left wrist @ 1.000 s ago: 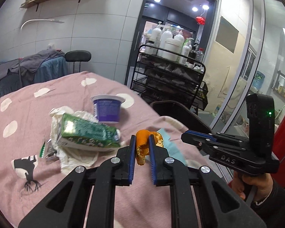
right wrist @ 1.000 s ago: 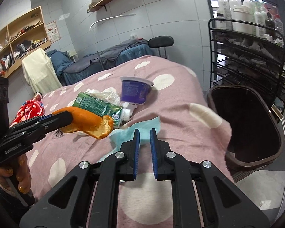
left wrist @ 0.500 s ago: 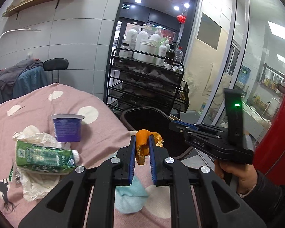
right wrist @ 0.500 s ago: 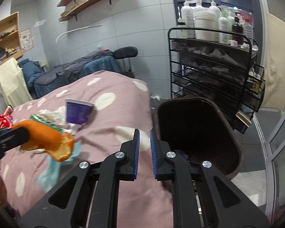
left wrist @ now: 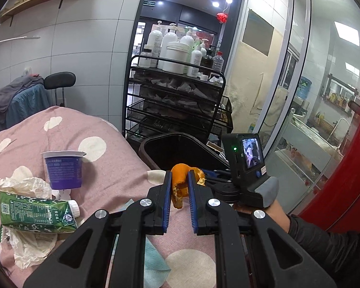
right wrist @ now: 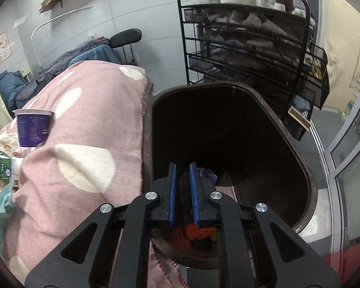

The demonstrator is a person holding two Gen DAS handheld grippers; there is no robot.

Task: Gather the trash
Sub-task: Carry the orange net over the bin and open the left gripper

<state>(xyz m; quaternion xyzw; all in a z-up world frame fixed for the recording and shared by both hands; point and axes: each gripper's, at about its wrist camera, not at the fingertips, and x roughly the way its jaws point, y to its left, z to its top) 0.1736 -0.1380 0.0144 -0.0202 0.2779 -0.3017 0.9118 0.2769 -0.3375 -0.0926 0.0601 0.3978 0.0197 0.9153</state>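
My left gripper (left wrist: 180,175) is shut on a piece of orange peel (left wrist: 180,184), held above the edge of the pink spotted bed cover (left wrist: 112,148), just short of the dark brown trash bin (left wrist: 156,141). My right gripper (right wrist: 181,168) points down into the bin (right wrist: 288,129); its jaws are opening, with nothing between the pads. Some trash lies at the bin's bottom. On the bed sit a purple yogurt cup (left wrist: 62,170), a green carton (left wrist: 36,213), crumpled tissue (left wrist: 28,184) and a teal paper (left wrist: 153,259).
A black wire rack (left wrist: 175,110) loaded with white bottles stands right behind the bin. Glass partitions rise to the right and a red surface (left wrist: 348,168) stands at the far right. A black stool (left wrist: 60,79) and a draped couch are beyond the bed.
The left gripper has carried the peel rightwards toward the bin. The right gripper has swung from over the bed to above the bin and tipped down, and its jaws have parted a little.
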